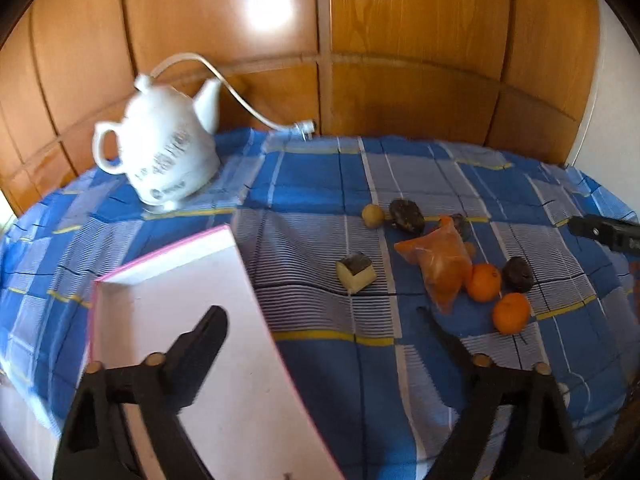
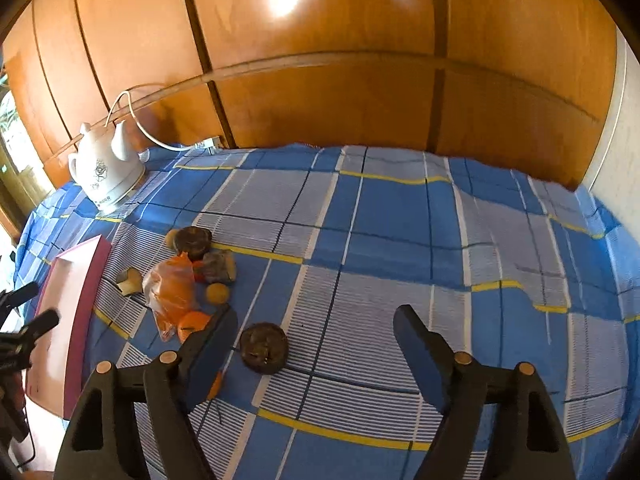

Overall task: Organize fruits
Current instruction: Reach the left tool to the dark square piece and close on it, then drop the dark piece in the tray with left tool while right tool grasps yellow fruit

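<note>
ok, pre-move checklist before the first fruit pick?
1. Left gripper empty, fingers apart: ok.
2. Right gripper empty, fingers apart: ok.
3. Box open, nothing seen inside: ok.
4. Oranges loose on the cloth, reachable: ok.
5. Bag lies against an orange, may get dragged: not ok.
6. Dark fruit by right fingers, firmness: cannot tell.

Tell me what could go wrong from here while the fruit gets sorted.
The round dark fruit nearest the right gripper could roll away on the rumpled checked cloth if nudged. The thin orange bag lies against the oranges, so grabbing one may snag it. The kettle's cord trails nearby.
</note>
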The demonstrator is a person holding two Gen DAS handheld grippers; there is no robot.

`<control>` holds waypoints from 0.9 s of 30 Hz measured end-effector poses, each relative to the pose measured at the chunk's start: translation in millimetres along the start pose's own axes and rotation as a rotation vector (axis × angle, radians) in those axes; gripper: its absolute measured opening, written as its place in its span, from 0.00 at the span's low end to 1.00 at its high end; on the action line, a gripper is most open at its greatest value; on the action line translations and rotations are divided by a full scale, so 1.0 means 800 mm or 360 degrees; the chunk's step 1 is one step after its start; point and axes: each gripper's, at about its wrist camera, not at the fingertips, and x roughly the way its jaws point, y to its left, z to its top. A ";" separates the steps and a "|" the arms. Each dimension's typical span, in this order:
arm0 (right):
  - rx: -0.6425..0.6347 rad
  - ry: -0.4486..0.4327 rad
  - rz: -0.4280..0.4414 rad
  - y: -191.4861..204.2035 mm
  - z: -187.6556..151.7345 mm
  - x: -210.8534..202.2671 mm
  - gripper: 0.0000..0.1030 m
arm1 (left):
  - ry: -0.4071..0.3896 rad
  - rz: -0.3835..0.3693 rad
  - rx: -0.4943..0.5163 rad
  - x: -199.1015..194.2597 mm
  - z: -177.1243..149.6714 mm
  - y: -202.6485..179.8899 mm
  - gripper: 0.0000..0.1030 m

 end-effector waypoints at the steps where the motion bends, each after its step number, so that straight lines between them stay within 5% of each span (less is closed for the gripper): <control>1: 0.0009 0.0015 0.0006 -0.001 0.001 0.003 0.76 | 0.0048 -0.0029 -0.0016 0.013 0.006 0.000 0.78; 7: 0.0036 -0.0037 0.0043 -0.005 0.005 0.000 0.76 | 0.0182 -0.0115 -0.0123 0.072 0.037 -0.014 0.50; 13: 0.0042 -0.0025 0.0053 -0.005 0.007 0.001 0.76 | 0.0266 -0.0047 -0.0164 0.119 0.052 -0.024 0.50; 15: 0.0036 -0.0022 0.0058 -0.004 0.007 0.002 0.76 | 0.0303 -0.0044 -0.0198 0.134 0.050 -0.020 0.36; 18: 0.0016 -0.0016 0.0055 -0.001 0.007 0.002 0.70 | 0.0246 -0.0079 -0.0220 0.127 0.045 -0.019 0.31; 20: 0.0011 -0.0011 0.0059 -0.001 0.008 0.003 0.53 | 0.0206 -0.0135 -0.0227 0.114 0.039 -0.019 0.31; 23: 0.0001 0.0003 0.0070 0.000 0.007 0.005 0.42 | 0.0143 -0.0175 -0.0181 0.090 0.029 -0.024 0.31; 27: -0.0050 0.0031 0.0087 0.010 0.003 0.009 0.40 | 0.0077 -0.0240 -0.0164 0.051 0.008 -0.024 0.31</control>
